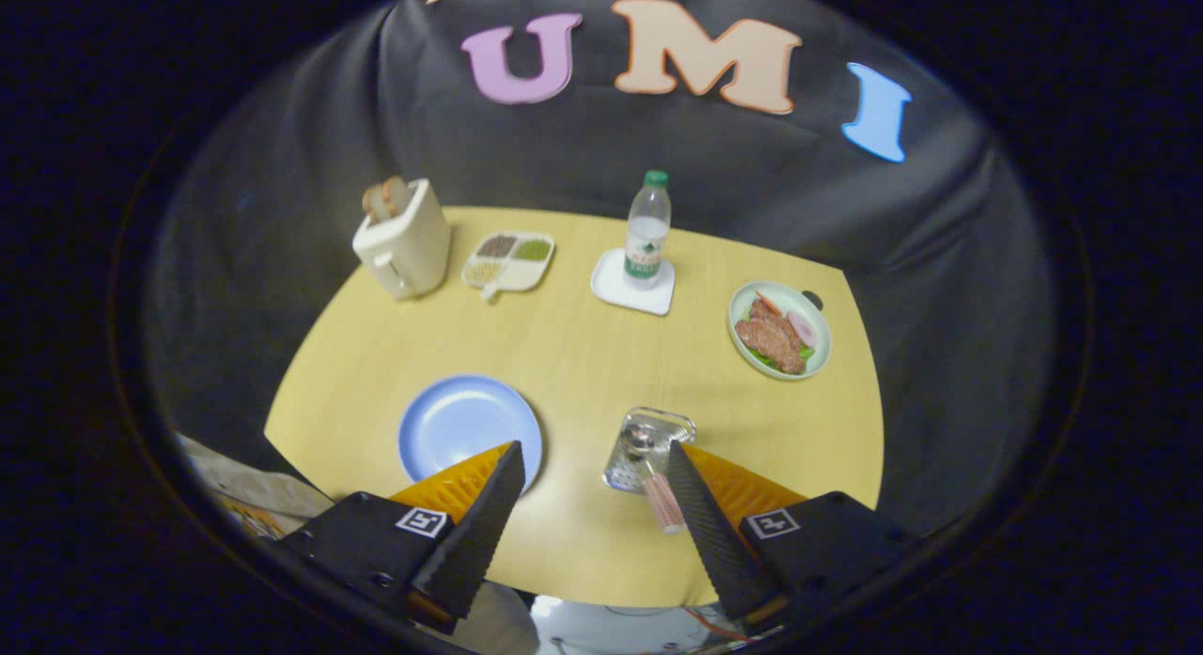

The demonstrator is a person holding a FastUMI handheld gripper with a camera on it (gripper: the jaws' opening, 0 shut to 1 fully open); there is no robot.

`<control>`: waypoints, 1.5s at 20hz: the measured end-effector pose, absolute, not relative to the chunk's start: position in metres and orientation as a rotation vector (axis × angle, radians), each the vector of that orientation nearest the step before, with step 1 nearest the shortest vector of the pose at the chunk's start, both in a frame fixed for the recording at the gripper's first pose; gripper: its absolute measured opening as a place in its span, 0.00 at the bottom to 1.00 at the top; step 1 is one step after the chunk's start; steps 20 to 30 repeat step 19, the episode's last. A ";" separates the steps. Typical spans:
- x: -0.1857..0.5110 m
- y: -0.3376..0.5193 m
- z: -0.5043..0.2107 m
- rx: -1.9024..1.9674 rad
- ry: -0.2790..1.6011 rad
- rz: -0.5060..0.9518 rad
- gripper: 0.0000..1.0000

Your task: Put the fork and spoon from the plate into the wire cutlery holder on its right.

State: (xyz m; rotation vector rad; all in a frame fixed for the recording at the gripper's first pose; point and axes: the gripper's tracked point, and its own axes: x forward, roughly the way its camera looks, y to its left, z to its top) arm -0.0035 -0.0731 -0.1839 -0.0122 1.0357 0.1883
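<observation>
Toast sits in the pale toaster [404,246] at the far left of the yellow table [564,354], and just right of it we see a divided dish [509,258] with small heaps of grains. Nearer to us lies the blue plate [460,429], bare on top, its near edge partly behind our left finger. Our gripper [594,467] hangs above the table's near edge with its fingers spread wide, nothing between them but table. Beyond, near the middle, a water bottle [648,227] with a green cap stands upright on a white square coaster [632,288]. Right of the plate stands the wire cutlery holder [648,444], just ahead of our right fingertip; inside it we make out the spoon [643,439] bowl, and a ribbed pink handle [664,501] leans out toward us beside the right finger. Whether that handle belongs to the fork we cannot tell. Farther right, a pale green plate of food [780,329] rests near the table's edge.
</observation>
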 end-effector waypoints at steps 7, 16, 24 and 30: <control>0.003 -0.050 -0.118 0.138 0.572 0.050 0.96; -0.015 -0.013 -0.065 0.026 0.176 -0.019 0.96; -0.014 -0.004 -0.046 0.055 0.102 -0.028 0.96; -0.014 -0.004 -0.046 0.055 0.102 -0.028 0.96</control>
